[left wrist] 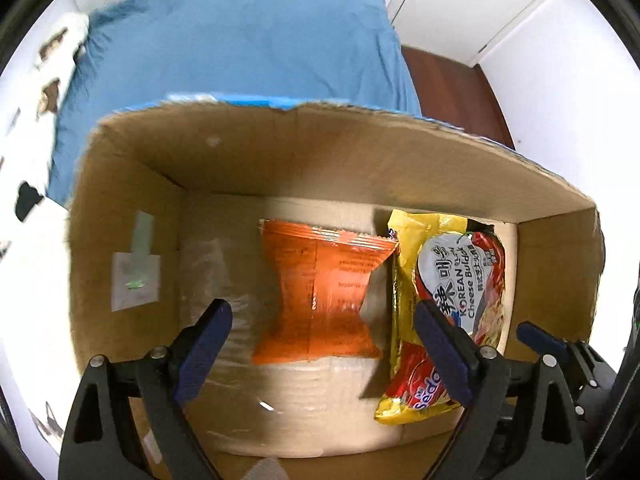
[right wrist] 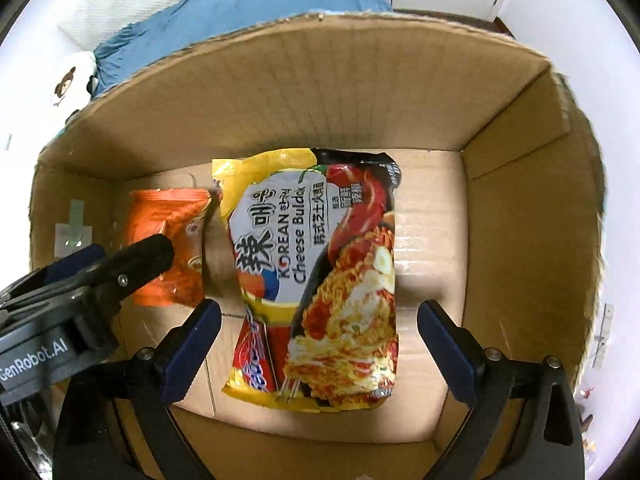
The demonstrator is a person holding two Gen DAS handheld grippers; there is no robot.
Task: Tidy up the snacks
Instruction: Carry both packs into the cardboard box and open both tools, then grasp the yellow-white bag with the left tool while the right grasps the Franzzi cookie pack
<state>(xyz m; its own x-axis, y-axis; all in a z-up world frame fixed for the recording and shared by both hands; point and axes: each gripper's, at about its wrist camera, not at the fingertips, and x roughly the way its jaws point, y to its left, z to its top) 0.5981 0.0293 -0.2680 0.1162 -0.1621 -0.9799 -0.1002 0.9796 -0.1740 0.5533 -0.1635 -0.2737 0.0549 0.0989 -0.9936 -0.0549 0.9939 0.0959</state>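
Blue-padded black fingers of the left hand-held gripper (left wrist: 324,344) are spreading wide over the open brown cardboard box (left wrist: 280,152), holding nothing. Directly between and beyond them, the crinkled orange foil snack packet (left wrist: 320,292) is lying flat on the box floor, left of centre, pinched at the waist. Just right of it, nearly touching, the yellow-and-red Korean cheese noodle packet (right wrist: 316,280) is lying flat lengthwise, mid-floor.

Right hand-held gripper (right wrist: 320,336) is hovering over the noodle packet, jaws wide and empty, one finger on each long side. Whether either gripper is touching a packet, cannot tell.

Step looks like settling both packets side by side in the box. To do it well:
- keeping jaws wide until fingers are straddling the packet edges, not pressing on top, since noodles crush easily
- nudging the orange packet from its flat seam, not the puffy middle
- keeping the two grippers from colliding; the left one's body is already crowding the right view's lower left
- using the bare floor at far left and far right for further snacks

Behind the box a blue bedsheet (left wrist: 240,40) is showing.
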